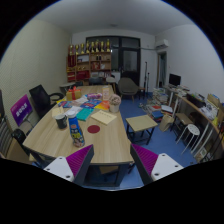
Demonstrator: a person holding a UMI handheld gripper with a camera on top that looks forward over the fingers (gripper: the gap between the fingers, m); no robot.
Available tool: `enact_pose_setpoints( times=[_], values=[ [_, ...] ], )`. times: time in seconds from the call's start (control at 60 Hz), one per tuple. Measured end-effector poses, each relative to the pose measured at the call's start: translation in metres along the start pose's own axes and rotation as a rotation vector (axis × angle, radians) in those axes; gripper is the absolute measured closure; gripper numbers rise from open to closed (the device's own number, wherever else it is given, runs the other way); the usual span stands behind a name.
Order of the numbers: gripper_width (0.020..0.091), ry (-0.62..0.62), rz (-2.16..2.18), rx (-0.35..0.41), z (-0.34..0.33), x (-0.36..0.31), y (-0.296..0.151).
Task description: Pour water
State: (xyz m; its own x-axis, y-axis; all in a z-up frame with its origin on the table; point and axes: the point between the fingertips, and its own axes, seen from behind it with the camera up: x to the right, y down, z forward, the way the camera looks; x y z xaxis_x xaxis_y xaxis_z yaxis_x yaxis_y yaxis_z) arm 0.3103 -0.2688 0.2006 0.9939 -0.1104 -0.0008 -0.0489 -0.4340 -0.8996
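The gripper (pixel 111 163) hangs well back from the work, its two fingers spread wide with nothing between the purple pads (pixel 80 160). Beyond the left finger, on the near end of a long wooden table (pixel 105 140), stands a tall bottle (pixel 77 129) with a blue label, the likeliest source of water for the pour. Just beside it and a little farther off sits a dark cup (pixel 60 120), which could serve as the receiver; whether either one holds water cannot be told from here.

By my reading the task has hardly begun: nothing is grasped, nothing is tilted, and the whole approach, grasp, lift and pour are left to do.

Farther along the table lie a red sheet (pixel 104 117) and a clutter of small colourful items (pixel 92 101), too small to name. A stool (pixel 140 123) stands beyond the right finger, off the table's side, and a black chair (pixel 42 98) stands past the table's left side. The cup stands close to the bottle, so a reach from this side risks knocking it.
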Motion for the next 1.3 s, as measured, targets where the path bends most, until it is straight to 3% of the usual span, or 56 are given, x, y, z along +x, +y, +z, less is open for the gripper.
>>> enact_pose_setpoints(
  times=[0.133, 0.333, 0.583, 0.933, 0.983, 1.0, 1.15, 1.3],
  values=[
    [0.0267, 0.022, 0.007, 0.023, 0.007, -0.014, -0.003],
    [0.0269, 0.022, -0.001, 0.054, 0.021, -0.086, 0.011],
    [0.0270, -0.006, 0.016, 0.169, 0.141, -0.206, 0.019],
    [0.0260, 0.133, 0.055, 0.282, 0.293, -0.194, -0.011],
    [0.0505, 0.153, 0.052, 0.259, 0.307, -0.188, -0.005],
    [0.0522, 0.158, 0.059, 0.267, 0.310, -0.187, -0.007],
    [0.0551, 0.125, 0.110, 0.277, 0.315, -0.188, -0.010],
    [0.0615, 0.097, 0.107, 0.197, 0.325, -0.191, -0.007]
  ],
)
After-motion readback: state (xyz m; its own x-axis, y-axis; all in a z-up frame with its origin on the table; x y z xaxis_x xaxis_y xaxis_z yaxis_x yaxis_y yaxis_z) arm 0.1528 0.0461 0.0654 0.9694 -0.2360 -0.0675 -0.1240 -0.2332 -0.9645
